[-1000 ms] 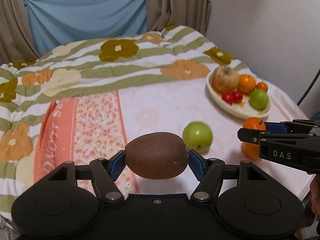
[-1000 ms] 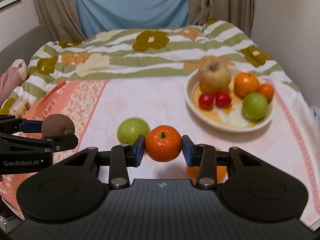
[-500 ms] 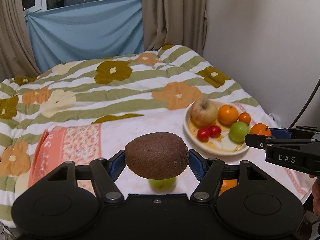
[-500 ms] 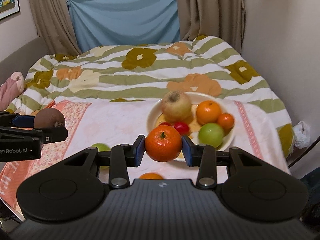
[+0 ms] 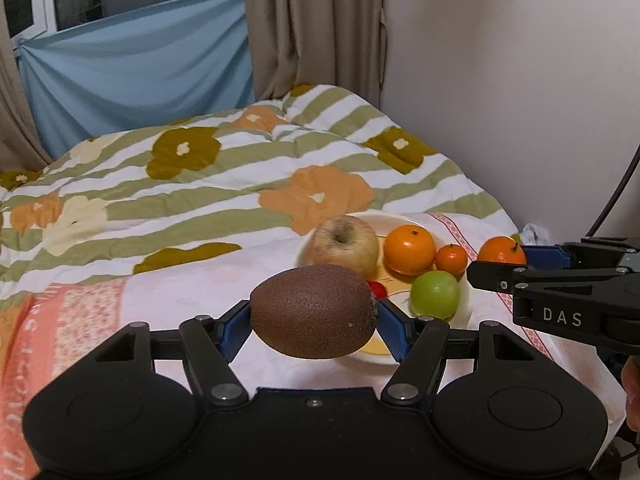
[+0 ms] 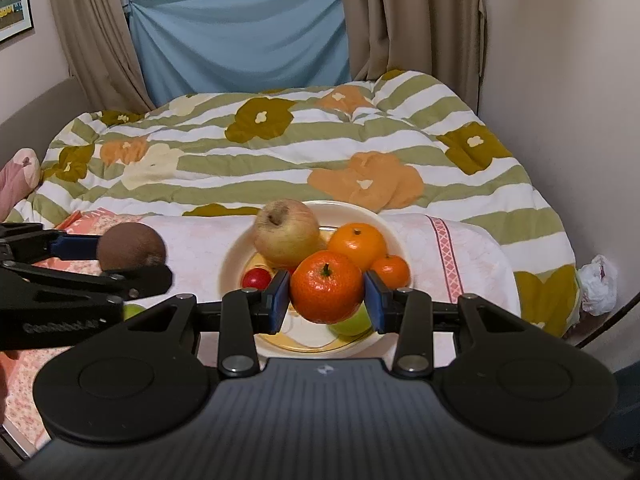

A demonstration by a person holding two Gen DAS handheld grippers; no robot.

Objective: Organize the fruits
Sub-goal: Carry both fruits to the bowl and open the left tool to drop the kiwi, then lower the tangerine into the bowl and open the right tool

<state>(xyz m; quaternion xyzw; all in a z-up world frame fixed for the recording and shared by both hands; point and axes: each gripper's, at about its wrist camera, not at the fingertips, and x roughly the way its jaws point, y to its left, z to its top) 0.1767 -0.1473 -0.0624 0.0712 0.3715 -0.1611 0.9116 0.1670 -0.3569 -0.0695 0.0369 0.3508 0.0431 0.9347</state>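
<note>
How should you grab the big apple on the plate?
Grip the apple across its round middle, coming from above and the near side. Its stem dimple faces up, so the sides are widest there. An orange crowds its right and a red fruit sits in front, so set the fingers carefully.

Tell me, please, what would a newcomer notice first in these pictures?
First, the brown kiwi clamped in the left gripper and the orange tangerine clamped in the right gripper, both above the bed. Behind them, a cream plate holds an apple and smaller fruits.
</note>
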